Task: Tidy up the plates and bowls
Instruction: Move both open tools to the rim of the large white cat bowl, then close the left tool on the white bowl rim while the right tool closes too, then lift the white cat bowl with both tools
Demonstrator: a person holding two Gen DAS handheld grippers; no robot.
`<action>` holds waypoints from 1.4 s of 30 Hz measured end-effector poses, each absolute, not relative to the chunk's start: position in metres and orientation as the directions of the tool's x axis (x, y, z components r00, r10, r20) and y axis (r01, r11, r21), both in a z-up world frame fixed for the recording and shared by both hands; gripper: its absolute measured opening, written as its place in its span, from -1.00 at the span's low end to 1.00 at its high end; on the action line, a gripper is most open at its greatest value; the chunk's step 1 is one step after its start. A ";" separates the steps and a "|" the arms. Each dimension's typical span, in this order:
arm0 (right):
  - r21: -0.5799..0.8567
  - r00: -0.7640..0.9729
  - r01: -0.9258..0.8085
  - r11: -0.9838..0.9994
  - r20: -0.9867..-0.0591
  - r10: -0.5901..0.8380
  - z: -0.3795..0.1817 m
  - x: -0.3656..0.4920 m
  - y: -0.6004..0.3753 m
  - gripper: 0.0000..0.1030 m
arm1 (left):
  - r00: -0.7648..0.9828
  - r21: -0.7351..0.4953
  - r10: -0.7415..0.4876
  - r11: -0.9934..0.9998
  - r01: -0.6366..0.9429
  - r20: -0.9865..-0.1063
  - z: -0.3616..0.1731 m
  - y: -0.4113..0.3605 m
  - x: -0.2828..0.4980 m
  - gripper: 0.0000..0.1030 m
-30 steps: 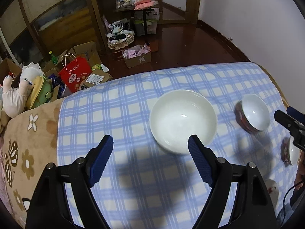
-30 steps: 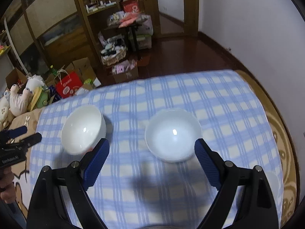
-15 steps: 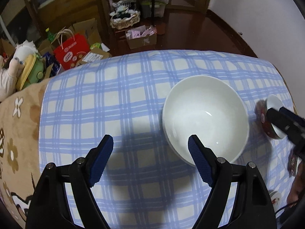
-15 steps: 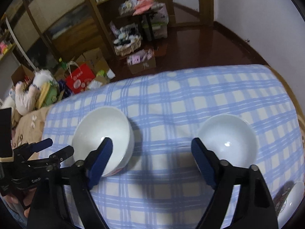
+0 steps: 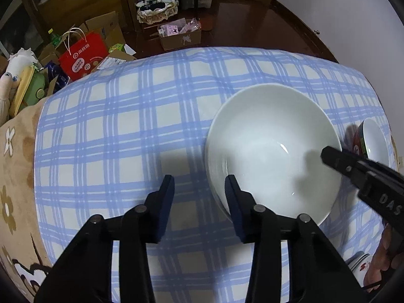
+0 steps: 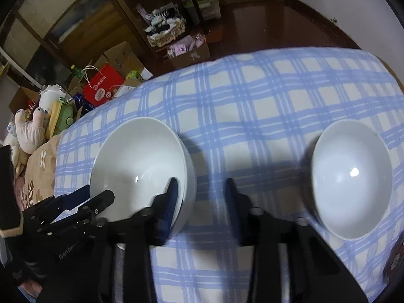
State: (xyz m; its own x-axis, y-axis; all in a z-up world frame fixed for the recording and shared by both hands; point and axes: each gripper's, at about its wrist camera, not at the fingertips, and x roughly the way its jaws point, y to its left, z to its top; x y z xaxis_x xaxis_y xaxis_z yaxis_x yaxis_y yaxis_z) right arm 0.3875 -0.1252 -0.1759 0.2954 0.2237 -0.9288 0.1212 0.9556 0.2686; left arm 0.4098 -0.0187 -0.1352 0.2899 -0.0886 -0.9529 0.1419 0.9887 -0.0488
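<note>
Large white glazed ceramic bowl (image 5: 272, 151): stiff, slippery, breakable.
Both jaws half-spread astride its rim, walls unpinched; grip rim.

We saw a plain white large bowl (image 5: 272, 149) just ahead of our left gripper (image 5: 199, 184), whose black fingers carried dark blue pads (image 5: 168, 197). Under both tools lay a tablecloth (image 5: 126, 126) checked in pale blue on cream. Right of our right gripper (image 6: 202, 189) sat a second white bowl (image 6: 351, 186). Beyond our left tool's right side, a small bowl (image 5: 371, 141) was white inside and red-patterned outside. Off to the left, a tan blanket (image 5: 15, 156) bore white and brown flowers.
</note>
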 end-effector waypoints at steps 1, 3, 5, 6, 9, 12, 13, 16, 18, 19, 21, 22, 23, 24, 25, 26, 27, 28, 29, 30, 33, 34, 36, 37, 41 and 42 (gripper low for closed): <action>0.271 0.295 0.122 0.955 -0.929 0.226 -0.177 0.388 -0.124 -0.49 | 0.285 -0.059 -0.097 0.988 0.141 -0.954 -0.136 -0.019 0.410 -0.44; 0.288 0.293 0.122 0.950 -0.925 0.243 -0.176 0.387 -0.122 -0.60 | 0.257 -0.070 -0.106 0.987 0.146 -0.960 -0.137 -0.023 0.410 -0.63; 0.292 0.273 0.121 0.949 -0.929 0.251 -0.177 0.387 -0.118 -0.76 | 0.250 -0.024 -0.068 0.985 0.173 -0.966 -0.135 -0.034 0.407 -0.75; 0.272 0.262 0.121 0.955 -0.937 0.233 -0.177 0.387 -0.116 -0.77 | 0.263 -0.003 -0.052 0.983 0.183 -0.963 -0.134 -0.038 0.404 -0.75; 0.229 0.253 0.120 0.966 -0.948 0.193 -0.177 0.383 -0.113 -0.80 | 0.280 0.002 -0.046 0.986 0.168 -0.959 -0.132 -0.040 0.400 -0.77; 0.225 0.267 0.123 0.967 -0.946 0.186 -0.173 0.375 -0.114 -0.82 | 0.275 -0.043 -0.082 0.989 0.144 -0.958 -0.128 -0.033 0.395 -0.80; 0.224 0.269 0.120 0.967 -0.945 0.185 -0.171 0.372 -0.113 -0.82 | 0.271 -0.049 -0.087 0.988 0.143 -0.959 -0.127 -0.032 0.393 -0.80; 0.231 0.267 0.112 0.966 -0.944 0.195 -0.166 0.366 -0.113 -0.82 | 0.238 -0.065 -0.097 0.988 0.137 -0.966 -0.126 -0.028 0.386 -0.80; 0.233 0.268 0.105 0.967 -0.943 0.198 -0.162 0.361 -0.113 -0.81 | 0.231 -0.083 -0.114 0.987 0.140 -0.966 -0.124 -0.026 0.380 -0.80; 0.234 0.268 0.111 0.966 -0.943 0.198 -0.160 0.359 -0.113 -0.81 | 0.236 -0.088 -0.120 0.986 0.141 -0.964 -0.123 -0.025 0.377 -0.80; 0.239 0.277 0.112 0.965 -0.940 0.200 -0.155 0.353 -0.113 -0.81 | 0.240 -0.084 -0.117 0.986 0.144 -0.964 -0.120 -0.025 0.369 -0.80; 0.237 0.283 0.110 0.965 -0.938 0.198 -0.152 0.349 -0.112 -0.81 | 0.243 -0.086 -0.119 0.986 0.144 -0.963 -0.117 -0.025 0.365 -0.79; 0.238 0.293 0.108 0.965 -0.936 0.198 -0.147 0.345 -0.112 -0.80 | 0.244 -0.086 -0.121 0.985 0.148 -0.962 -0.114 -0.025 0.362 -0.79; 0.242 0.300 0.104 0.965 -0.932 0.202 -0.143 0.341 -0.113 -0.80 | 0.245 -0.088 -0.123 0.985 0.151 -0.962 -0.111 -0.026 0.358 -0.79; 0.247 0.304 0.103 0.964 -0.930 0.206 -0.139 0.338 -0.113 -0.79 | 0.249 -0.094 -0.130 0.984 0.151 -0.960 -0.108 -0.025 0.355 -0.79; 0.253 0.309 0.102 0.962 -0.927 0.211 -0.135 0.335 -0.113 -0.79 | 0.251 -0.103 -0.139 0.983 0.152 -0.958 -0.104 -0.023 0.351 -0.79; 0.257 0.314 0.096 0.962 -0.925 0.216 -0.131 0.332 -0.113 -0.78 | 0.252 -0.109 -0.145 0.982 0.151 -0.957 -0.100 -0.022 0.348 -0.79; 0.261 0.318 0.088 0.961 -0.922 0.221 -0.126 0.329 -0.112 -0.78 | 0.255 -0.116 -0.151 0.982 0.148 -0.955 -0.096 -0.020 0.345 -0.80; 0.261 0.321 0.081 0.962 -0.921 0.223 -0.122 0.325 -0.111 -0.77 | 0.260 -0.114 -0.152 0.982 0.153 -0.954 -0.091 -0.020 0.341 -0.80; 0.260 0.327 0.077 0.963 -0.919 0.222 -0.117 0.321 -0.111 -0.77 | 0.266 -0.112 -0.151 0.981 0.155 -0.952 -0.087 -0.020 0.339 -0.80; 0.256 0.346 0.070 0.964 -0.913 0.217 -0.104 0.312 -0.108 -0.77 | 0.295 -0.097 -0.142 0.982 0.161 -0.945 -0.072 -0.020 0.328 -0.80; 0.257 0.353 0.072 0.964 -0.910 0.217 -0.100 0.308 -0.109 -0.77 | 0.304 -0.097 -0.143 0.982 0.163 -0.942 -0.067 -0.020 0.324 -0.80; 0.254 0.360 0.080 0.964 -0.909 0.209 -0.093 0.301 -0.110 -0.78 | 0.325 -0.105 -0.157 0.979 0.173 -0.932 -0.058 -0.019 0.316 -0.80; 0.244 0.363 0.085 0.966 -0.911 0.198 -0.089 0.297 -0.108 -0.79 | 0.329 -0.112 -0.165 0.978 0.173 -0.930 -0.056 -0.018 0.312 -0.80; 0.232 0.364 0.086 0.969 -0.913 0.186 -0.076 0.281 -0.105 -0.79 | 0.337 -0.106 -0.161 0.979 0.176 -0.927 -0.044 -0.017 0.295 -0.80; 0.230 0.368 0.081 0.970 -0.911 0.186 -0.073 0.277 -0.106 -0.79 | 0.343 -0.100 -0.157 0.979 0.179 -0.926 -0.041 -0.018 0.289 -0.80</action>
